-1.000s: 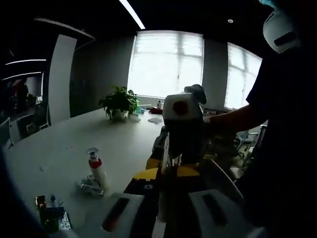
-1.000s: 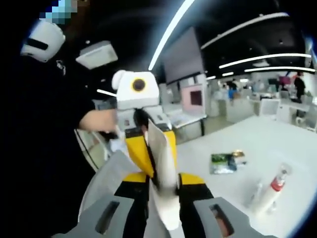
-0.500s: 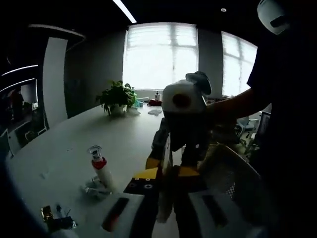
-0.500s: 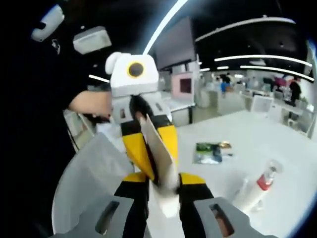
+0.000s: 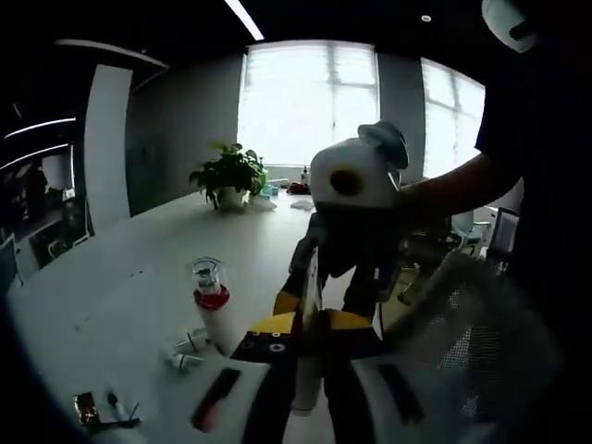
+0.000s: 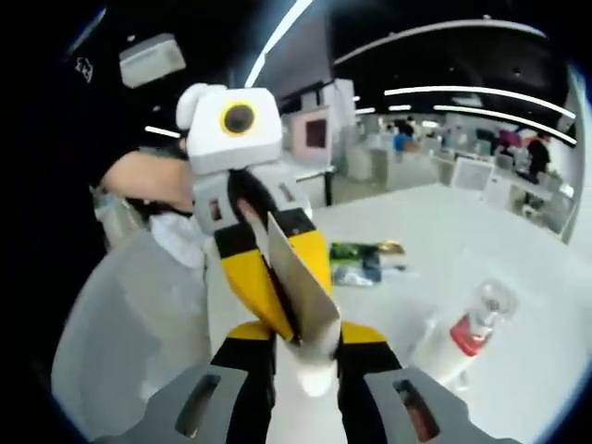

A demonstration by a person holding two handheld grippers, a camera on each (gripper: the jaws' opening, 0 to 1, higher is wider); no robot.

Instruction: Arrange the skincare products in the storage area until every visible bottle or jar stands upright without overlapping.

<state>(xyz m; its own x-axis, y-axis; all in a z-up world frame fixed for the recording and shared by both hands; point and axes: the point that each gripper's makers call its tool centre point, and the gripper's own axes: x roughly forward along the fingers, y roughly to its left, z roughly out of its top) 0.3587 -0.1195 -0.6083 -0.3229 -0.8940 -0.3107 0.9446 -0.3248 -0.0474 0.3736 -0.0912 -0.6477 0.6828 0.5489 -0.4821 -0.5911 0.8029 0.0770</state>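
Note:
A thin white tube (image 6: 301, 287), seen almost edge-on, is held above the table between both grippers, which face each other. My right gripper (image 6: 305, 350) is shut on its rounded near end. My left gripper (image 6: 277, 310), yellow and black, pinches its flat far end. In the left gripper view the white tube (image 5: 306, 370) sits in my left gripper (image 5: 310, 335), with the right gripper (image 5: 326, 301) clamped on it from beyond. A white pump bottle (image 5: 211, 310) with a red collar and clear cap stands upright on the table; it appears again as the pump bottle (image 6: 467, 338).
Small tubes (image 5: 188, 350) lie at the bottle's base. Green packets (image 6: 363, 262) lie flat on the white table (image 6: 518, 277). A potted plant (image 5: 231, 176) stands far back. A pale mesh surface (image 5: 467, 338) is close on the right. A person's arm (image 5: 453, 190) reaches in.
Both grippers keep their hold on the white tube. Both views have shifted, and the pump bottle now looks larger and nearer in each.

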